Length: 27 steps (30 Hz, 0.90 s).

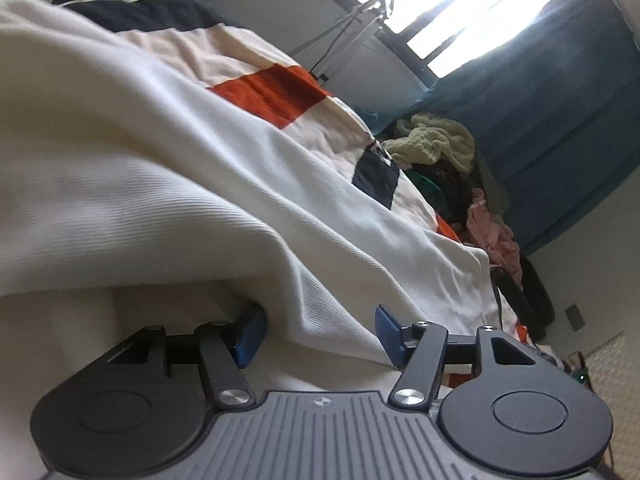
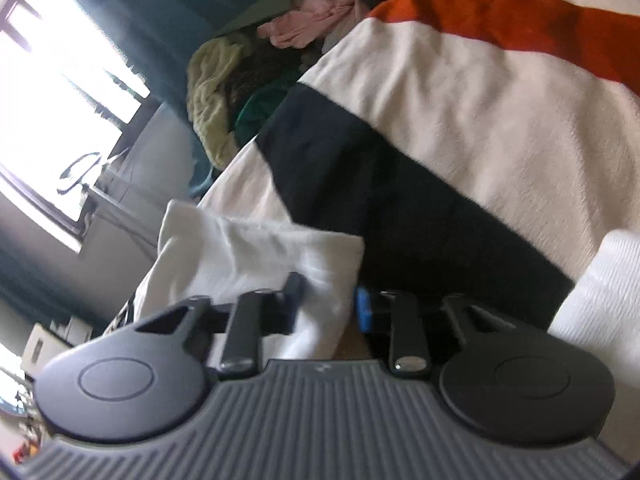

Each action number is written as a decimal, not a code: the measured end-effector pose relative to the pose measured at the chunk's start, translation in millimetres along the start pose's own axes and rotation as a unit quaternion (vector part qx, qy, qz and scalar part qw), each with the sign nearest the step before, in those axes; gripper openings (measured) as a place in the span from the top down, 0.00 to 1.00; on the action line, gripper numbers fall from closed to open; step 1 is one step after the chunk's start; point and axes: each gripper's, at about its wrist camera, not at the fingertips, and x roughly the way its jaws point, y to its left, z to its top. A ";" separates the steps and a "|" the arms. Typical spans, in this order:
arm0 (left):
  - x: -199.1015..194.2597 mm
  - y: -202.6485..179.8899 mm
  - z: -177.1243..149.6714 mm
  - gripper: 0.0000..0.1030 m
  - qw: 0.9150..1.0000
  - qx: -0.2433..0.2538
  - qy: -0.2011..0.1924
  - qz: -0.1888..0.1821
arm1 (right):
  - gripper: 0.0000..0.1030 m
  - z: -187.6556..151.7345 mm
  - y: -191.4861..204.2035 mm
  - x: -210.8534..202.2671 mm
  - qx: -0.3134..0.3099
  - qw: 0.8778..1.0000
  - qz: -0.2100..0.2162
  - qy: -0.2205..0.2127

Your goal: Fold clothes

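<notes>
A white ribbed garment [image 1: 160,184] fills the left wrist view, draped over a cream blanket with orange and navy stripes [image 1: 276,96]. My left gripper [image 1: 320,332] is open, its blue pads [image 1: 252,336] far apart with a fold of the white cloth lying between them. In the right wrist view my right gripper [image 2: 326,306] is shut on a bunched corner of the white garment [image 2: 248,248], and its fingers sit close together. Another piece of white ribbed cloth [image 2: 600,280] shows at the right edge. The striped blanket [image 2: 460,100] lies behind it.
A pile of other clothes, pale green knit [image 1: 436,140] and pink [image 1: 492,232], sits at the blanket's far end and appears as the pile [image 2: 216,92] in the right wrist view. A blue curtain [image 1: 560,120] and a bright window [image 1: 472,8] stand beyond.
</notes>
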 end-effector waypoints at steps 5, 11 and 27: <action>0.5 -5.5 -3.4 0.37 1.000 0.020 0.006 0.002 | 0.90 11.6 8.2 -24.4 -0.020 0.999 0.002 -0.043; 3.2 -10.2 -6.5 0.34 0.999 0.038 0.019 0.008 | 0.90 20.4 -1.1 -71.6 -0.024 0.995 -0.053 -0.077; -15.3 -35.9 -24.9 0.25 0.991 0.122 0.048 -0.001 | 0.21 -10.1 7.1 -154.4 -0.083 0.987 -0.137 -0.005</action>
